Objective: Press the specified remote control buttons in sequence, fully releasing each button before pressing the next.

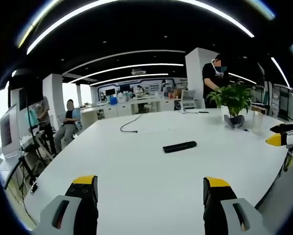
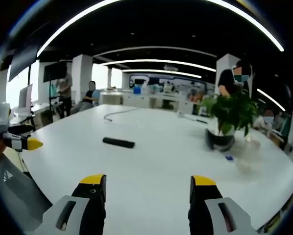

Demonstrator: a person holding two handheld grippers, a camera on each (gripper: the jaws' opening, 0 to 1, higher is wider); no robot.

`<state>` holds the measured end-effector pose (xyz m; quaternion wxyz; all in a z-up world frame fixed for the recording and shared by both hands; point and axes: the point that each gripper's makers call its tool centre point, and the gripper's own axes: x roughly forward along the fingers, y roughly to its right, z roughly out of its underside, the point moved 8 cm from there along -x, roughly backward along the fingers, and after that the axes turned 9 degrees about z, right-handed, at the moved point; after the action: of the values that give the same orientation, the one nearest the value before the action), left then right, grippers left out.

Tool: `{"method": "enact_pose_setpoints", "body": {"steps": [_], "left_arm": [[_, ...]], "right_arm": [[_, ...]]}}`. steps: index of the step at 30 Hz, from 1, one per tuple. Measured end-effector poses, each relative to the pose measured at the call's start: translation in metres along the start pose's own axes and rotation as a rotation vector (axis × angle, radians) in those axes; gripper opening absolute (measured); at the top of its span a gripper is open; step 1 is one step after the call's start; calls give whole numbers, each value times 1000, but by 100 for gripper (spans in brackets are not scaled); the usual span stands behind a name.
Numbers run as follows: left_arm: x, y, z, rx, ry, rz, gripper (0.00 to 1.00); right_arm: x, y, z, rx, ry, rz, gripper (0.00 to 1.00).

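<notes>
**Remote lies alone on white table**

The remote (image 1: 180, 146) rests flat on the table (image 1: 136, 166), well short of the pot (image 1: 233, 120) holding a leafy plant (image 1: 233, 96). A cable (image 1: 132, 123) trails beyond it. The left gripper (image 1: 150, 188) and right gripper (image 2: 148, 187) hover near the remote's side of the table, jaws spread, pinching nothing.

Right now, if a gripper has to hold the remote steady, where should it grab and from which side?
Grip the black remote across its narrow width, near one end, coming down from above. It lies flat and alone on the white table, long and slim, so its side edges are free; buttons are too small to make out.
</notes>
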<state>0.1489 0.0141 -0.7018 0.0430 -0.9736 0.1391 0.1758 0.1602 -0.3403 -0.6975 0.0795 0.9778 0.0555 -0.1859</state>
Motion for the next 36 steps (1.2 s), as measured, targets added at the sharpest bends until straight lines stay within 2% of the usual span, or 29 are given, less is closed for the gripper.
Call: {"method": "enact_pose_setpoints", "body": {"steps": [3, 6, 12, 16, 22, 27, 36], "left_arm": [[0, 1, -1, 8, 1, 5, 92], [-4, 0, -6, 26, 38, -11, 87], [-3, -2, -8, 14, 42, -4, 87], [-1, -6, -14, 79, 34, -3, 86], [6, -14, -32, 107, 35, 40, 86], [18, -18, -56, 130, 41, 90, 86], [55, -19, -85, 197, -28, 214, 85]], "right_arm": [[0, 0, 0, 1, -2, 1, 67], [0, 0, 0, 0, -5, -2, 66], [0, -1, 1, -5, -9, -9, 65], [0, -1, 1, -3, -9, -7, 65], [0, -1, 1, -2, -11, -7, 65], [1, -1, 2, -3, -20, -7, 64], [2, 0, 3, -6, -34, -1, 62]]}}
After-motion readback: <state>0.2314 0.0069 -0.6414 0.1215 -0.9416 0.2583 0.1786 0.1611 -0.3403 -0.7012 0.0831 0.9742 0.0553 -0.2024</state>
